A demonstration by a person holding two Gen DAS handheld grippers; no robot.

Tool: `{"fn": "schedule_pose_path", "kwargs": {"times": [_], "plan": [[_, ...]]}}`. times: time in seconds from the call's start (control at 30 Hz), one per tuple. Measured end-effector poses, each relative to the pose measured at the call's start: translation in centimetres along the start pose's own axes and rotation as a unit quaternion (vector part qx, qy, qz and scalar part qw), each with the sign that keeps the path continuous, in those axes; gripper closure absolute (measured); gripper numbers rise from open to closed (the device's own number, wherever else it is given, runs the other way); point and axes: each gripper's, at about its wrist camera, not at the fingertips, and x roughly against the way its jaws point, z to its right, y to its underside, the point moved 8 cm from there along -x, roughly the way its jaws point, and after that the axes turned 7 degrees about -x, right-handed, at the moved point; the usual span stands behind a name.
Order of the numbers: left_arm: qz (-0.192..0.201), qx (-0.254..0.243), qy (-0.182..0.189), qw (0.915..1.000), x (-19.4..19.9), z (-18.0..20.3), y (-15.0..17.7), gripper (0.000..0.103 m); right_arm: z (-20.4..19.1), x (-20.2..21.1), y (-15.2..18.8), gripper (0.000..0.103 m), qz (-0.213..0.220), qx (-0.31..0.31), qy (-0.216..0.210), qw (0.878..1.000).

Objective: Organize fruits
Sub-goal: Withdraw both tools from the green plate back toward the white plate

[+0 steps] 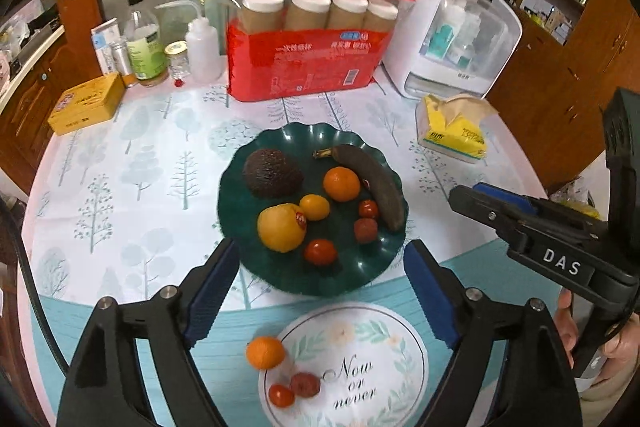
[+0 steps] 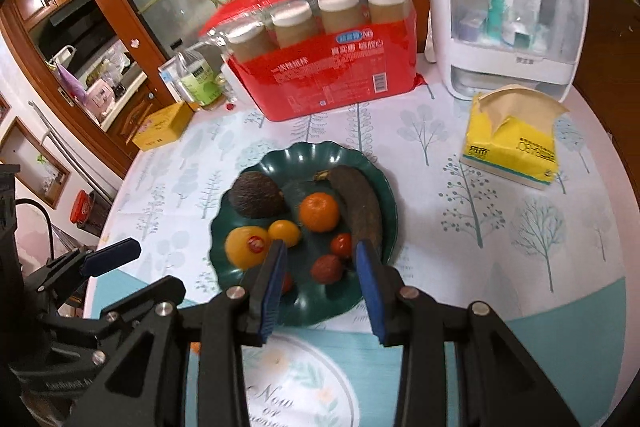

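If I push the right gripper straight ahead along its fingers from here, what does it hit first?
Most likely the fruit at the near side of the green plate: the right gripper stands open and empty, and its line runs toward the reddish-brown fruit, with the small red tomato just behind. Depth is uncertain.

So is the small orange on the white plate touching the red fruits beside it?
Apart. The left wrist view shows a strip of white plate between the small orange and both red fruits, which sit lower on the plate.

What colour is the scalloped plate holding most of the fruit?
Dark green plate, plain with a wavy rim; clearest in the left wrist view.
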Motion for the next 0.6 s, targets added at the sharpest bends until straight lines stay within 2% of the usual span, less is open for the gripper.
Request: {"fn": "schedule_pose_path", "kwargs": {"times": [0.33,0.6], "plan": [[0.050,-0.001,-0.020,0.9985,7.0,-1.8,1.5,0.019,-3.8,5.6,2.3,0.066,0.032,0.007,-0.010,0.999],[0.073,-0.017,-0.051,0.9959,8.2,-3.7,5.1,0.018,-6.4,6.1,6.3,0.066,0.039,0.038,-0.001,0.998]]}}
